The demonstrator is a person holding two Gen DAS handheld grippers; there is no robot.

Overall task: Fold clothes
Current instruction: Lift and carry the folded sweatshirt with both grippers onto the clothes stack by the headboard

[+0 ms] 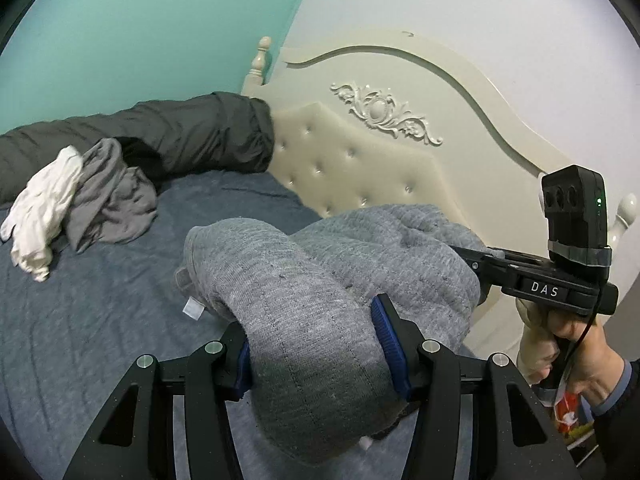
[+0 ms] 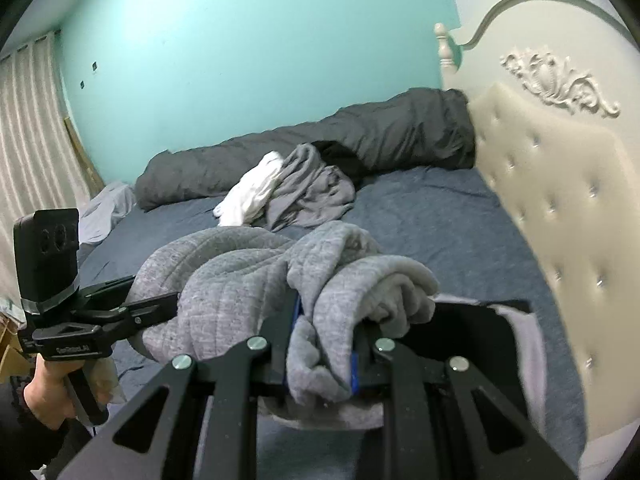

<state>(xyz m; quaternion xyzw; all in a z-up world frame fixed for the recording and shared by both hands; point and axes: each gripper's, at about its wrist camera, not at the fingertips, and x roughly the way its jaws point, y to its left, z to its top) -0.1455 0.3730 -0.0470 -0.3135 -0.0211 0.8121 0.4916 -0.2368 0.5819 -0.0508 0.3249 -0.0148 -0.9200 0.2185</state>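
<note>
A thick grey knit garment (image 1: 304, 280) is bunched and held up over the blue bedsheet (image 1: 100, 320). My left gripper (image 1: 316, 344) is shut on a fat fold of it, blue pads pressed into the cloth. In the right wrist view the same grey garment (image 2: 240, 276) drapes over my right gripper (image 2: 324, 356), which is shut on a narrower bunch. The right gripper (image 1: 476, 262) enters the left wrist view from the right, its tips buried in the cloth. The left gripper (image 2: 160, 304) shows at the left of the right wrist view.
A pile of a white garment (image 1: 40, 208) and a thin grey garment (image 1: 108, 200) lies further back on the bed. A dark rolled duvet (image 1: 168, 136) runs along the teal wall. The cream tufted headboard (image 1: 360, 160) stands close on the right.
</note>
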